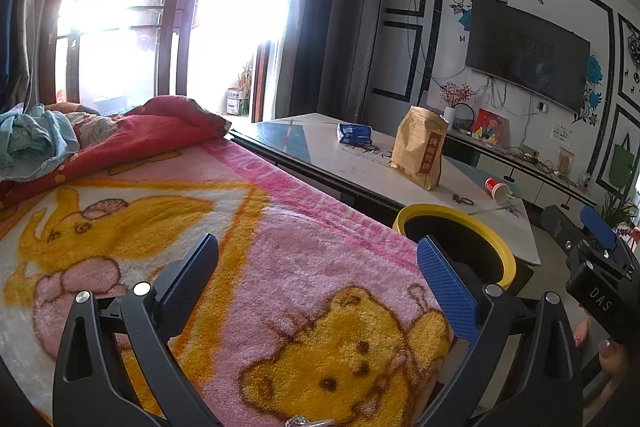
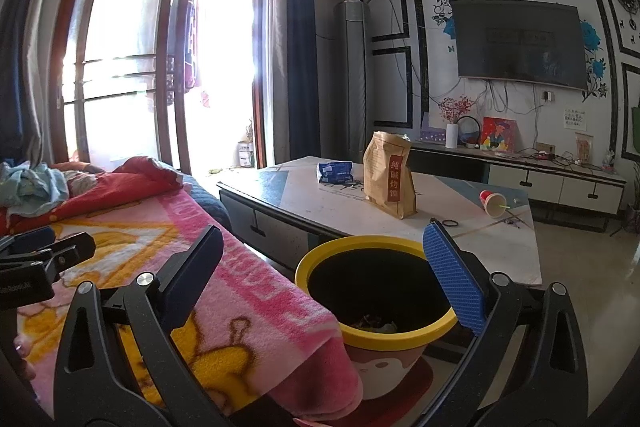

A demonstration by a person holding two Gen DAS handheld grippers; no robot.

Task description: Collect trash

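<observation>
- Both grippers hang over the sofa blanket (image 1: 280, 227), short of the worktop (image 2: 400, 227). The left gripper (image 1: 316, 283) has its jaws wide apart with nothing between them; the right gripper (image 2: 324, 267) likewise, wide and empty.
- The bin (image 2: 376, 307), yellow-rimmed, stands on the floor between sofa and worktop, at the worktop's near edge. Some scraps lie at its bottom, though the dark inside makes it hard to tell what they are.
- On the worktop: a blue packet (image 2: 334, 172) toward the far edge, a brown bag (image 2: 390, 175) upright near the middle, a red-and-white cup (image 2: 494, 203) tipped on its side with a green straw near the right edge, and a dark ring (image 2: 451, 223), perhaps a hair band, at the near edge.
- Step in hand, as I judge it: between pickups. With scraps in the bin and loose items on the worktop, this fits a collection under way; empty jaws alone do not say how far along it is.
- A next pickup would call for reaching past the bin over the near edge. The cup would need the jaws across its body; the packet is flat and soft and would need a pinch at one edge.
- Writing: the bag carries a red label with Chinese characters, too small here to read with confidence. "DAS" shows on the right gripper's body in the left wrist view.
</observation>
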